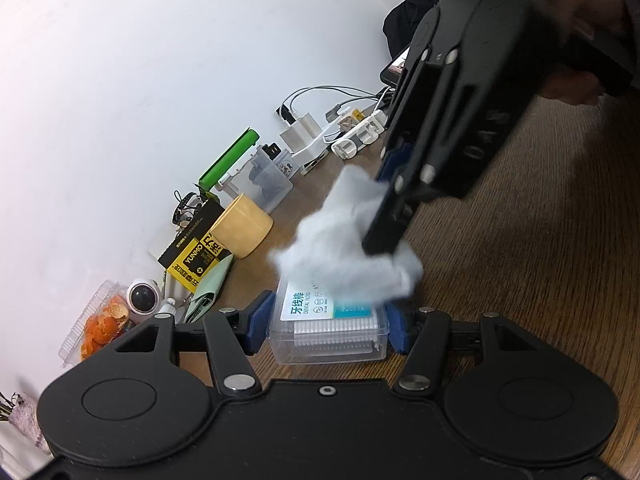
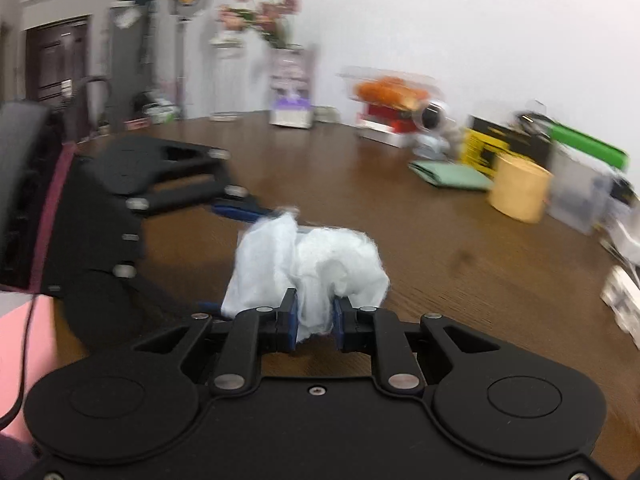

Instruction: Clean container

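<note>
My left gripper [image 1: 328, 326] clamps the box [image 1: 332, 334] at its sides; my right gripper [image 2: 315, 322], angled down, pinches a tissue [image 2: 320, 264].

A lived-in home room: a wooden worktop [image 2: 360, 168] against a white wall holds chargers [image 1: 304, 128], orange peels [image 1: 104, 328], a vase of pink flowers [image 2: 264, 12]; a dark door [image 2: 56, 56] stands behind.

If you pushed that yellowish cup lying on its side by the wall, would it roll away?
Probably a little. The yellowish cup lies on its side with its round wall on the wooden table, so a nudge could start it rolling. It likely wouldn't go far: the yellow-and-black box and the clear container sit close beside it. It looks empty, so probably light.
</note>
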Demonstrator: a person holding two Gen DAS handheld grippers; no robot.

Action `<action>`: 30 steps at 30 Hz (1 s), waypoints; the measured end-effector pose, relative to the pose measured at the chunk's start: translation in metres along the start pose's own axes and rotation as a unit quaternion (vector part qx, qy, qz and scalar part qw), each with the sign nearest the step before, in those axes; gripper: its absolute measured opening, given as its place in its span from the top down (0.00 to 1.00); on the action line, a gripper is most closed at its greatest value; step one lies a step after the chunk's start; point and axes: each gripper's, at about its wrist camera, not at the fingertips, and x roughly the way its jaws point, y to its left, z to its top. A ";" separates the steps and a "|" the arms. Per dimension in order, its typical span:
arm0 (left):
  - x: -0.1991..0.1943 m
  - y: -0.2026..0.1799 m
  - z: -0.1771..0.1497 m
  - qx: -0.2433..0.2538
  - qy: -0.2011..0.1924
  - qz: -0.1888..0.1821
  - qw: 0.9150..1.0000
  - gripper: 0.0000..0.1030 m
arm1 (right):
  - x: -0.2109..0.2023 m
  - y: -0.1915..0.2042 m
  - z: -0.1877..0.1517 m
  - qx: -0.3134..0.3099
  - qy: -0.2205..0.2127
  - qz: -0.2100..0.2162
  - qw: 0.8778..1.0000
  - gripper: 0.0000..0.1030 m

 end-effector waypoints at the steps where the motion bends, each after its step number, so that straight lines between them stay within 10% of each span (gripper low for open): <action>1: -0.001 -0.001 0.000 0.000 0.000 0.000 1.000 0.45 | 0.000 -0.004 0.000 0.006 0.003 -0.010 1.000 0.82; 11: -0.004 -0.005 0.001 0.000 0.000 0.000 1.000 0.45 | 0.003 0.009 0.005 -0.010 -0.013 0.037 0.999 0.82; 19: -0.006 -0.006 0.001 0.000 0.000 0.000 1.000 0.45 | 0.007 -0.014 0.005 0.004 0.009 -0.022 1.000 0.82; 30: -0.007 -0.005 0.002 -0.001 0.000 -0.001 1.000 0.45 | -0.001 0.008 0.001 -0.023 0.006 0.050 0.998 0.82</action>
